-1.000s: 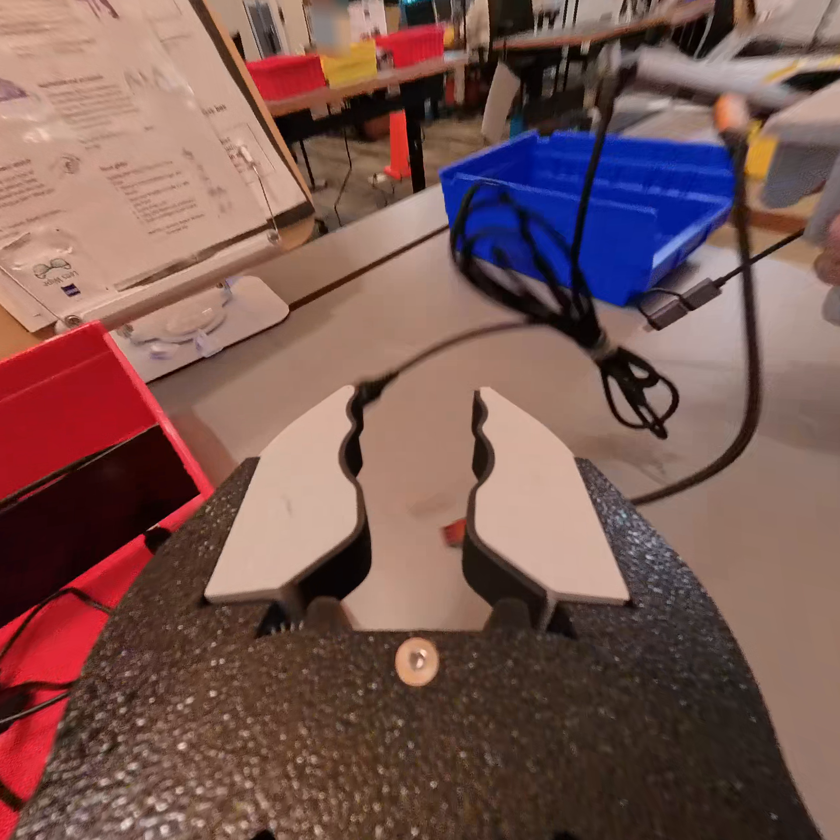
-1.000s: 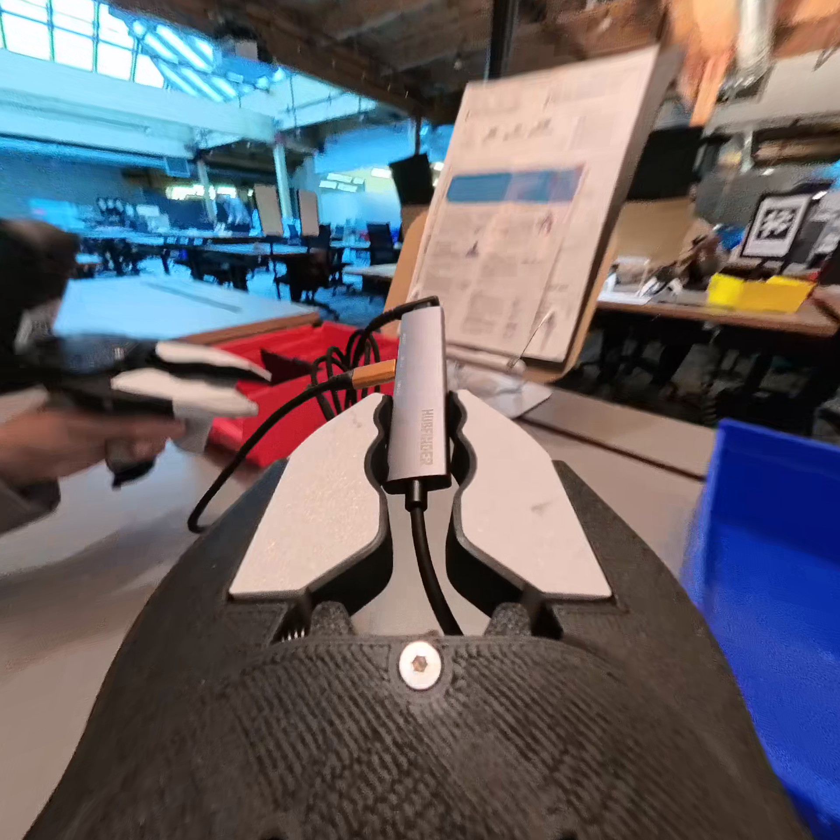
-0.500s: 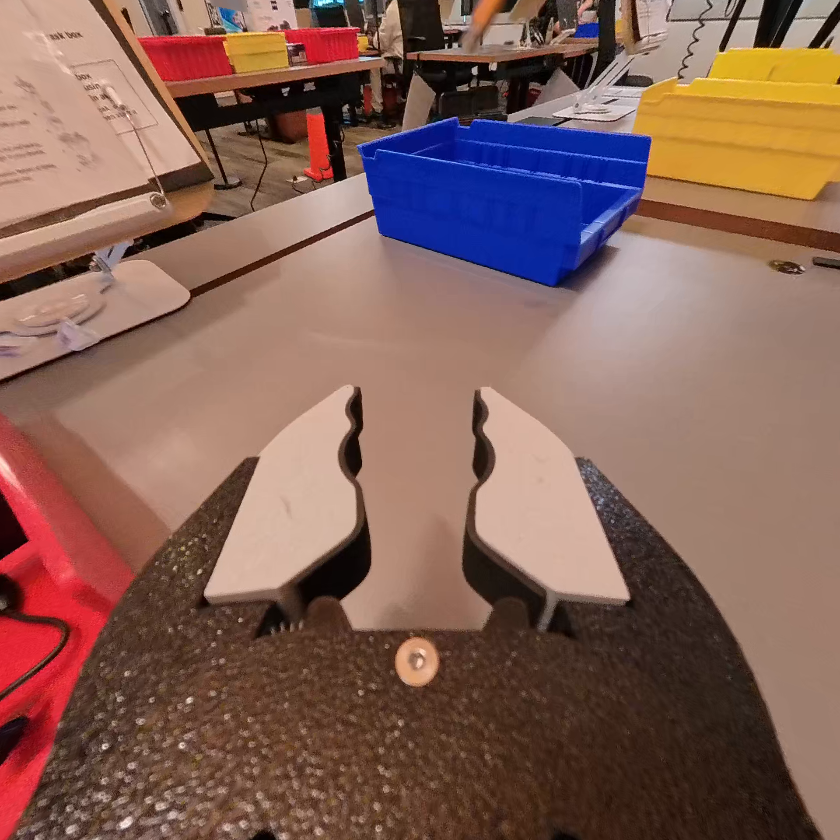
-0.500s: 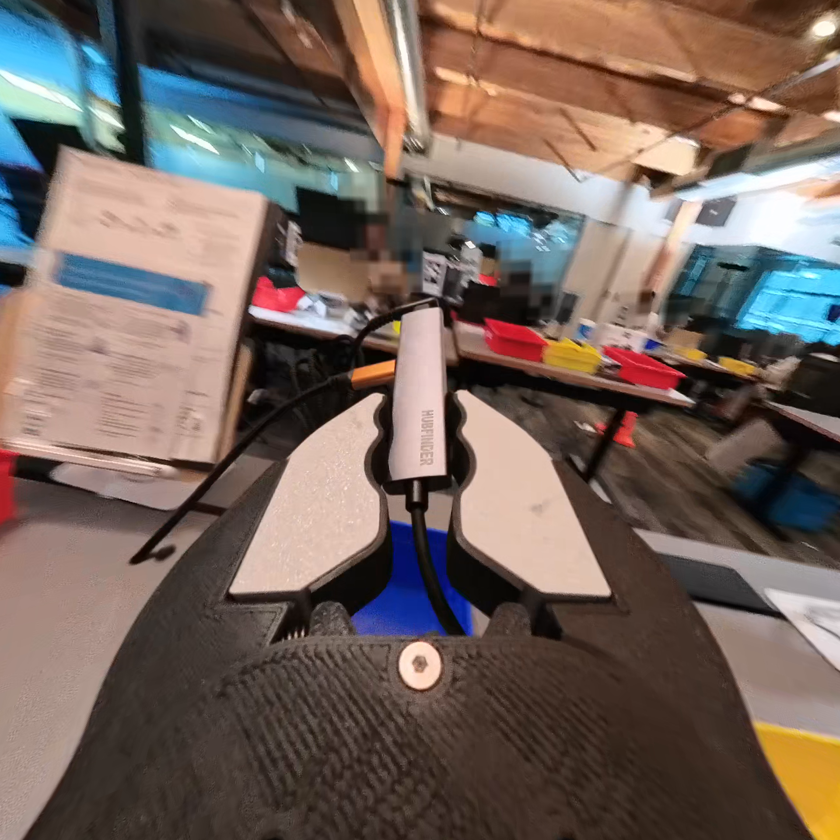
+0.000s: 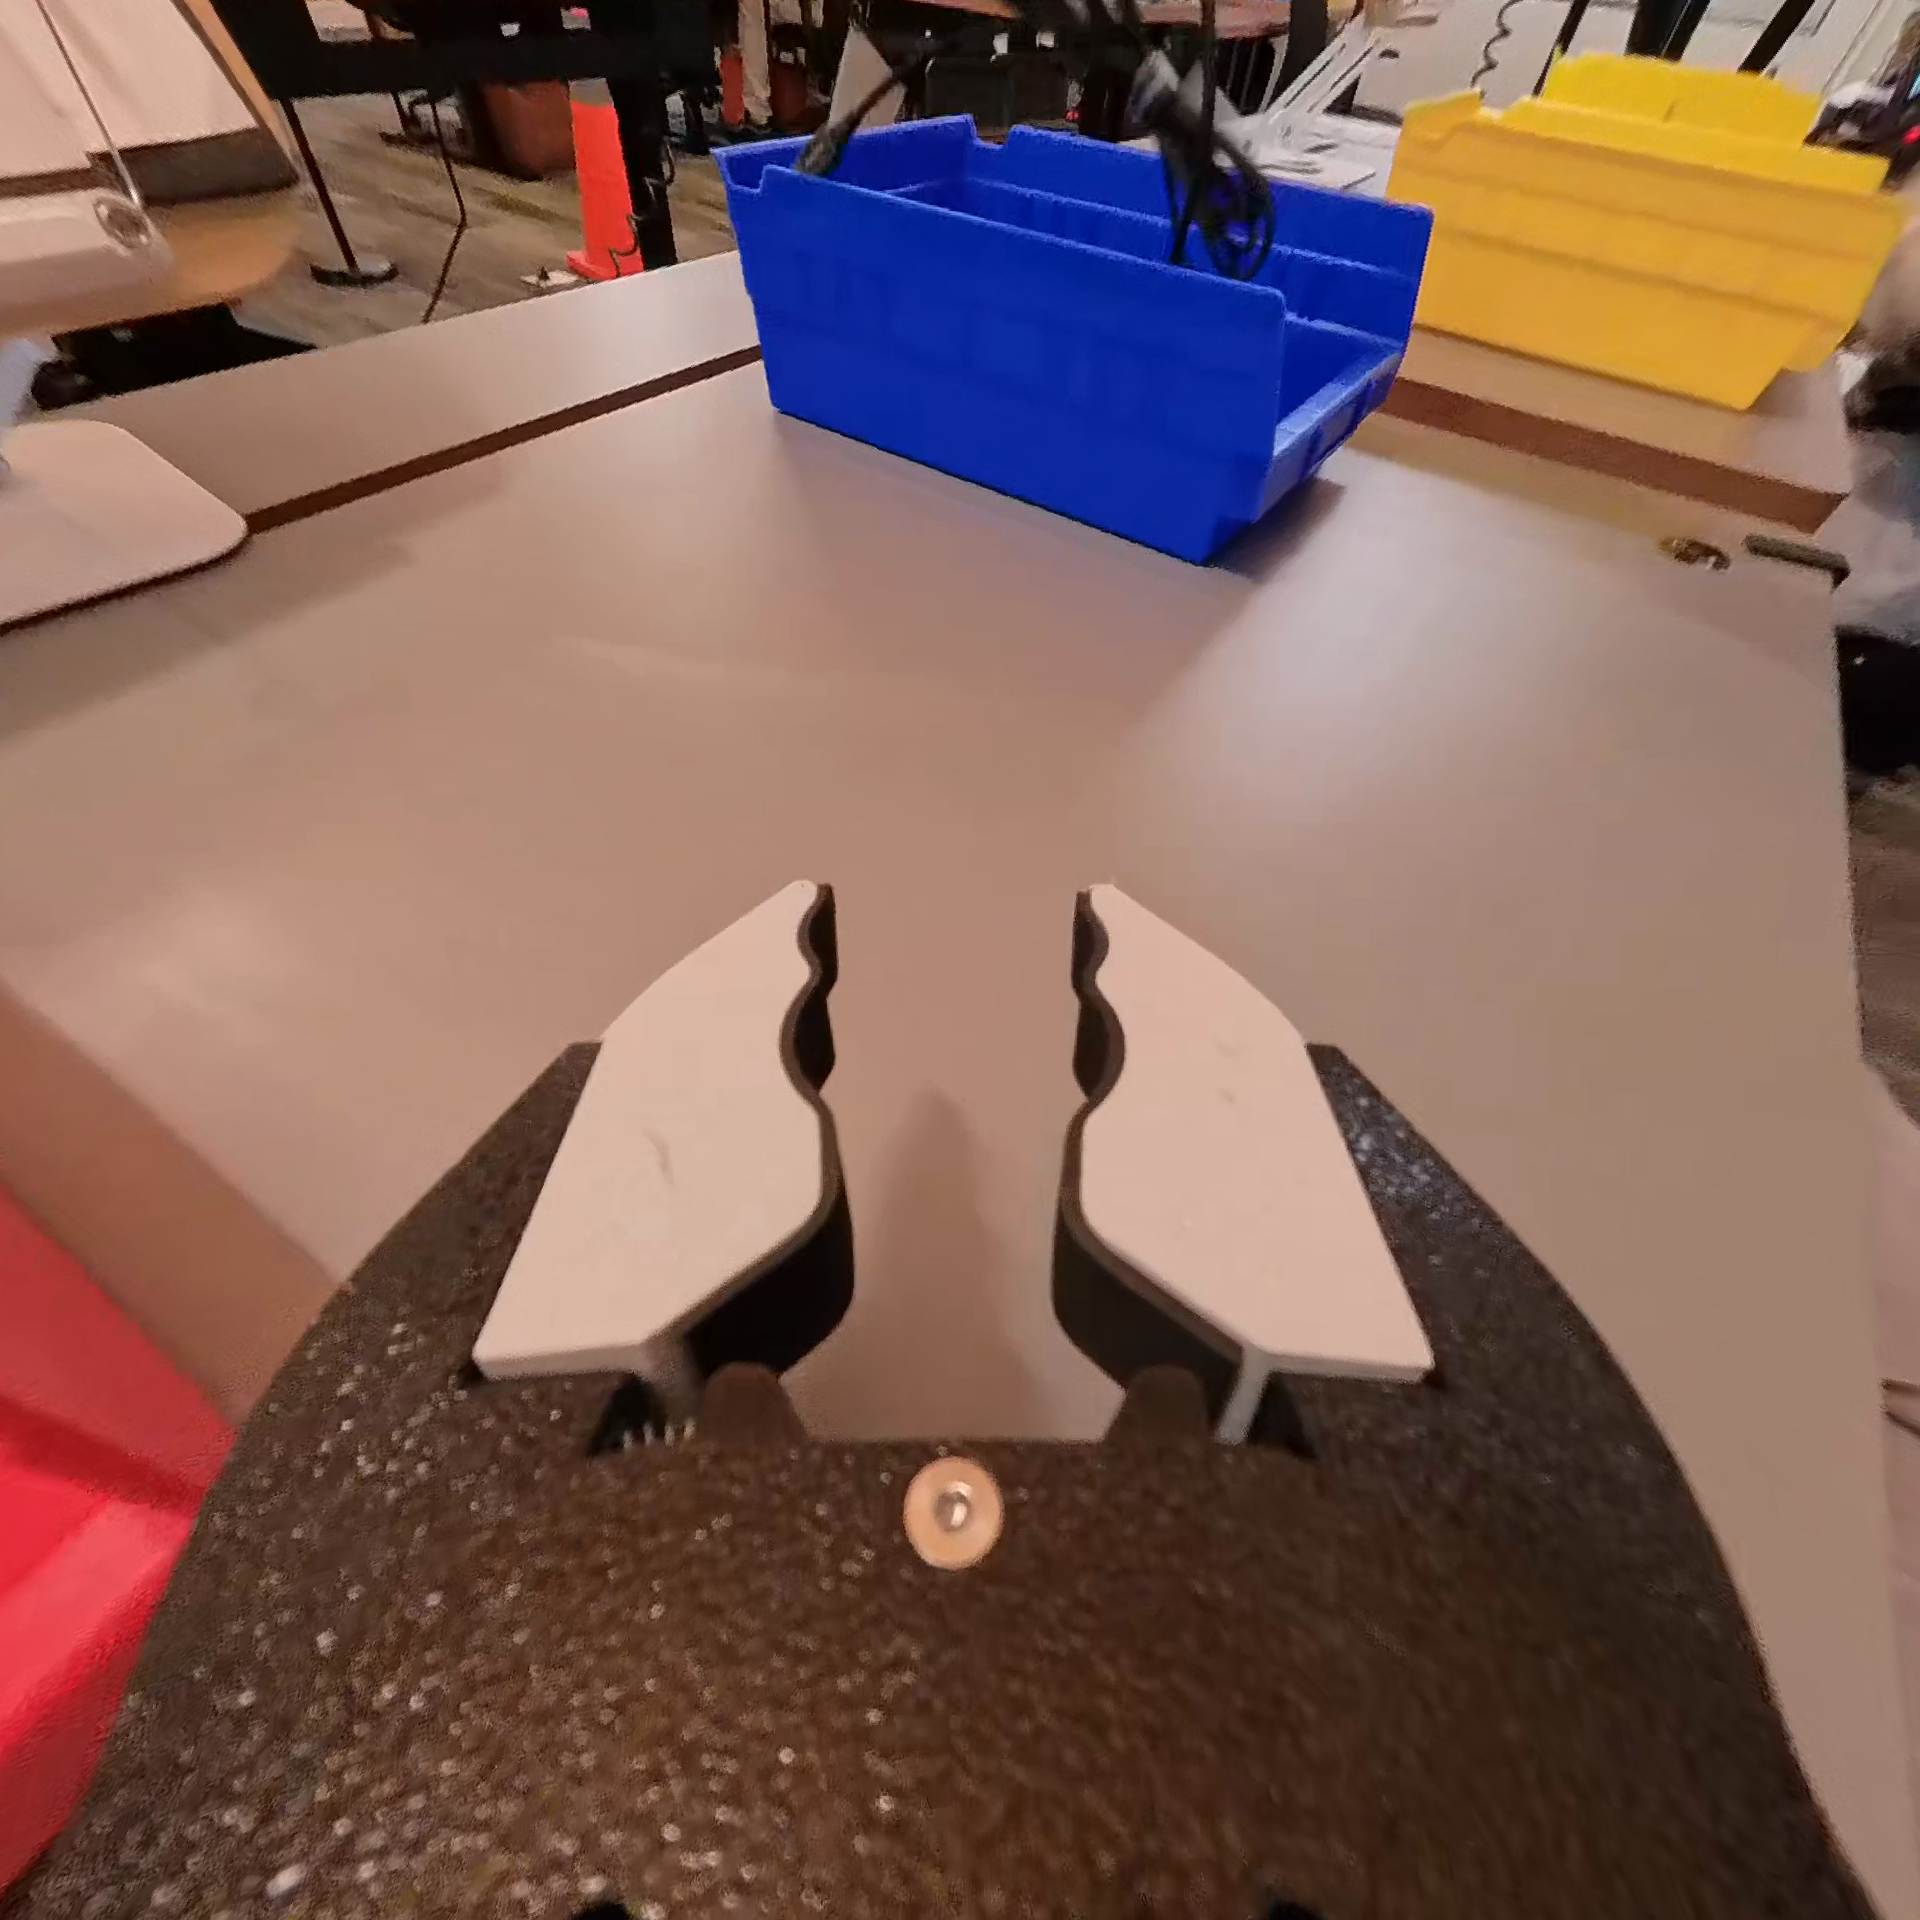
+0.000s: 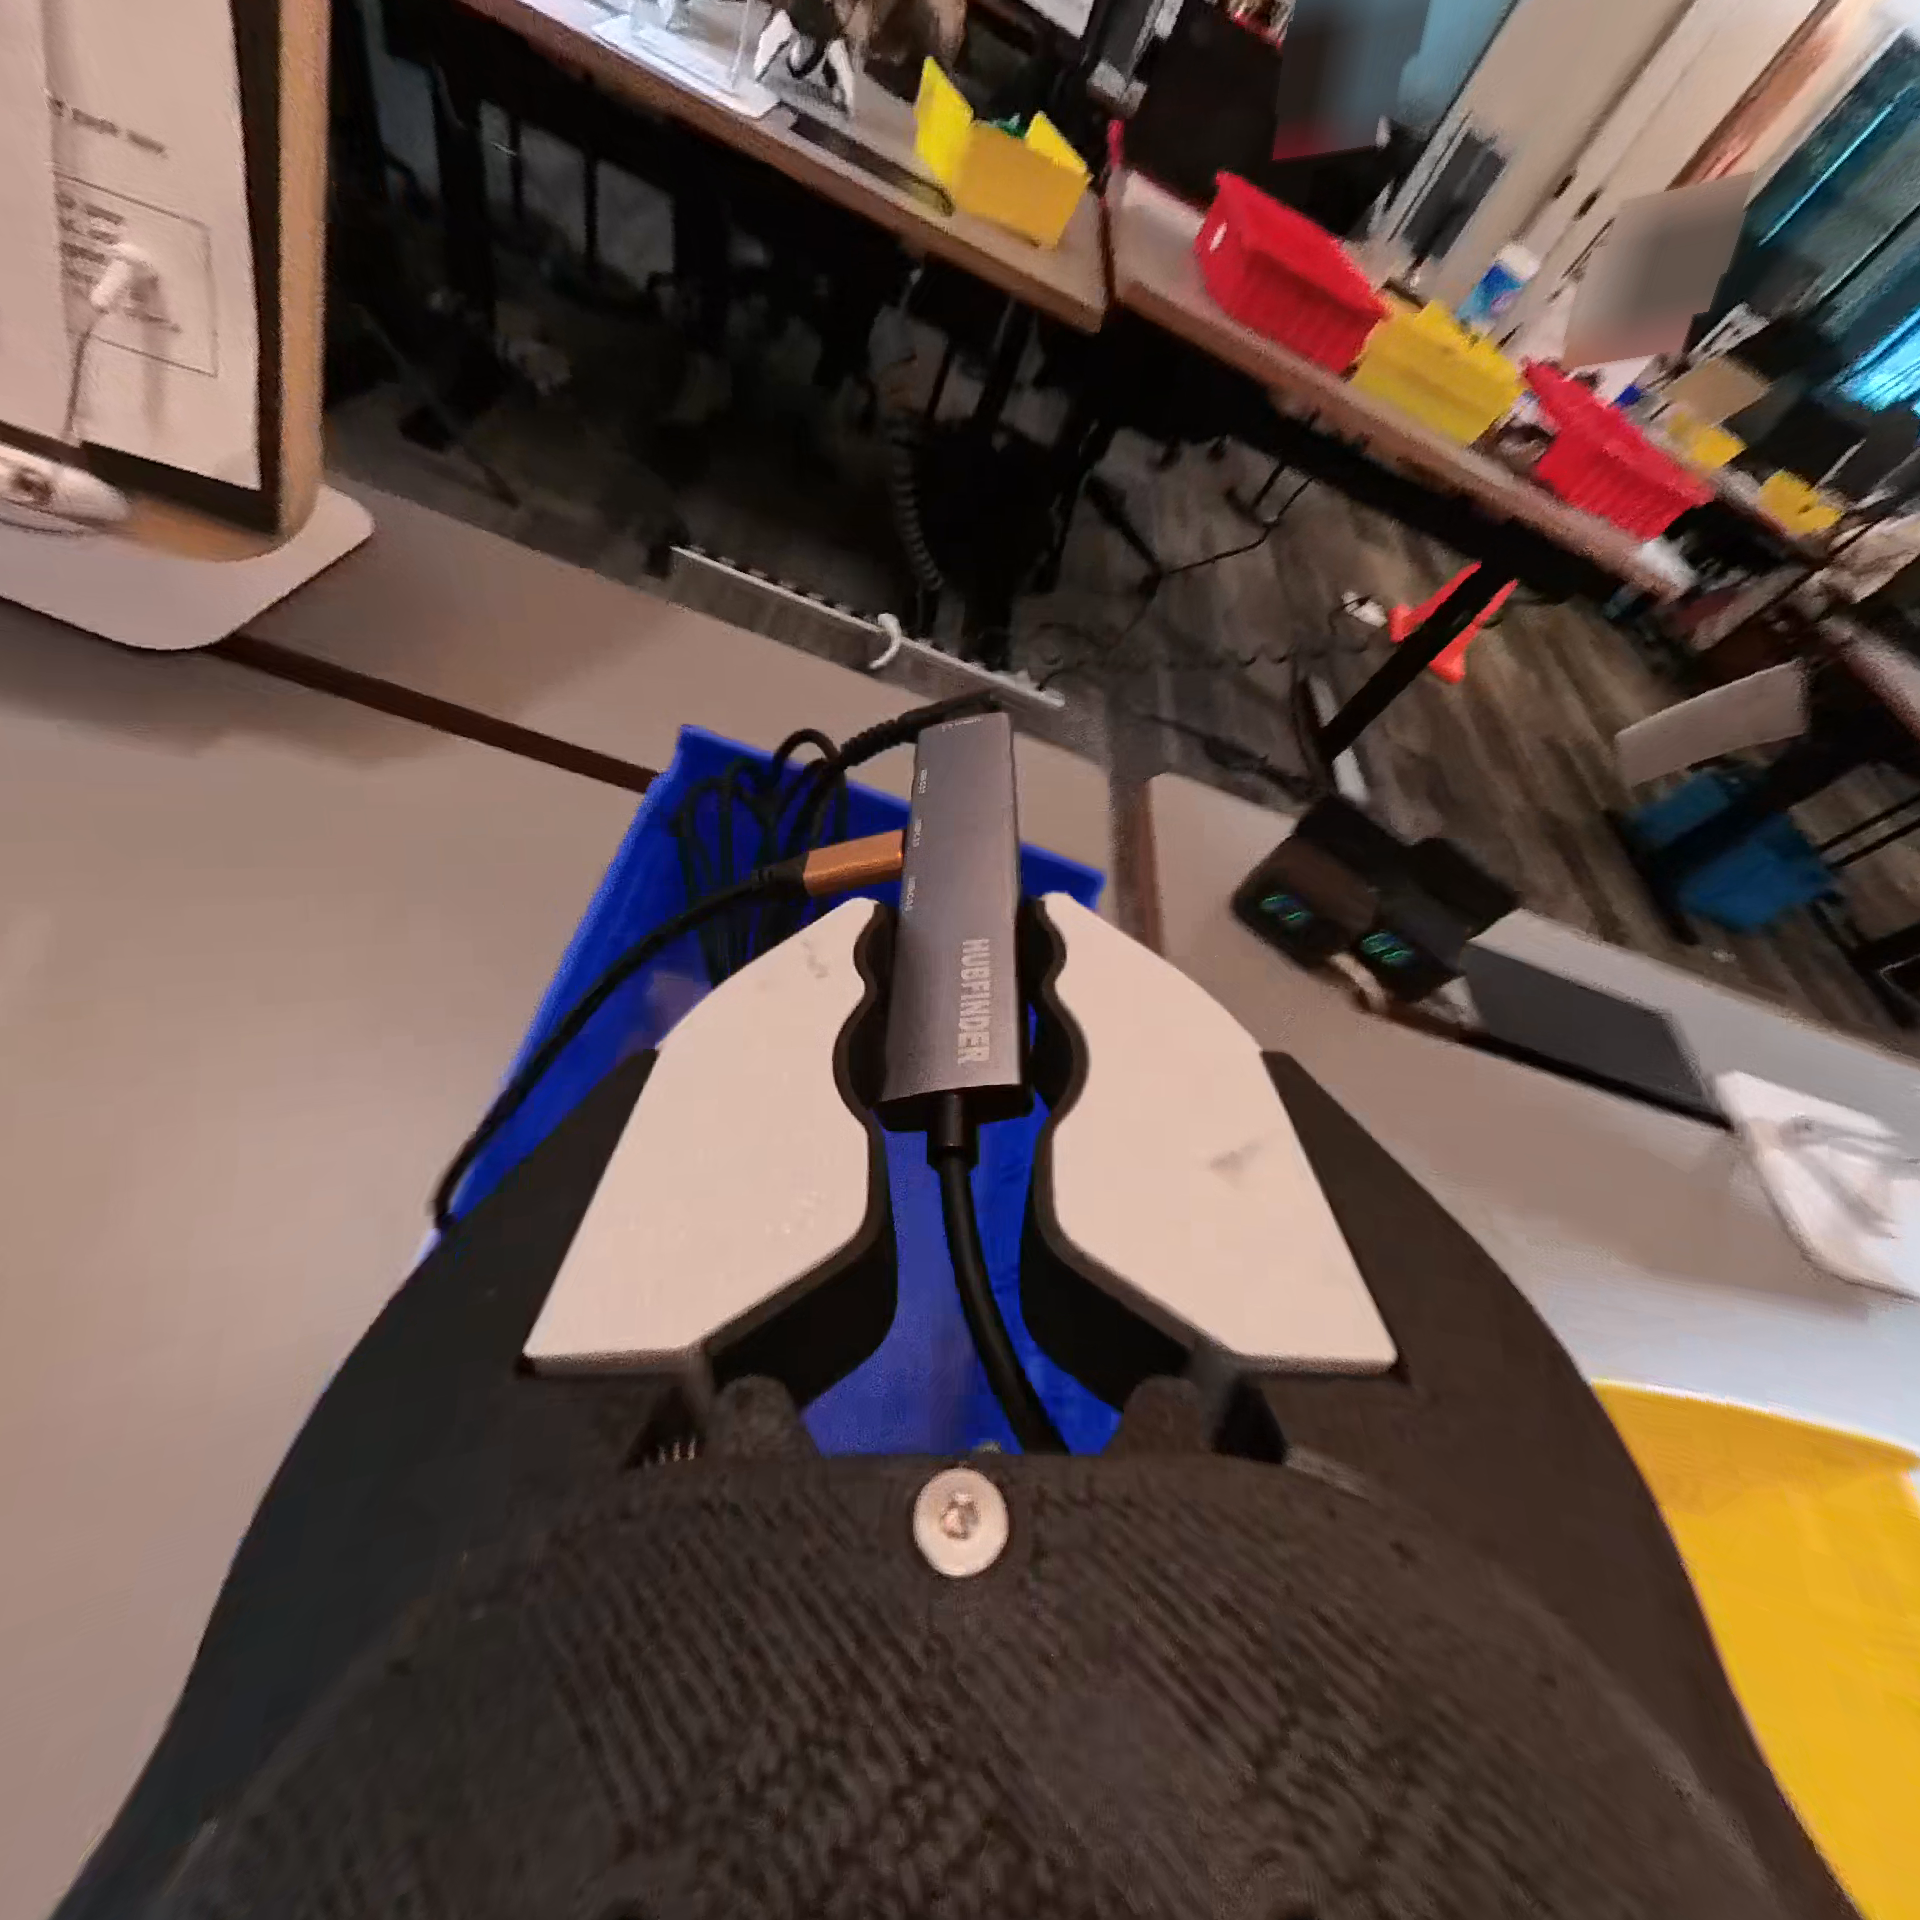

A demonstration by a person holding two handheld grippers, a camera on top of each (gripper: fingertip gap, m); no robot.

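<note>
My right tool (image 6: 954, 914) pinches a grey hub (image 6: 951, 935) above the blue bin (image 6: 634, 904), cables (image 6: 748, 831) seemingly dangling inside; my left tool (image 5: 951, 904) is spread over the desk (image 5: 935, 675).

slim grey hub (image 6: 961, 935) with black cables (image 6: 748, 831), above blue bin (image 6: 665, 883).

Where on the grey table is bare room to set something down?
The widest free patch of the grey tabletop lies between the open left tool and the blue plastic bin. It is crowded over that bin, where the right tool holds a grey metal hub with dangling black cables.
</note>
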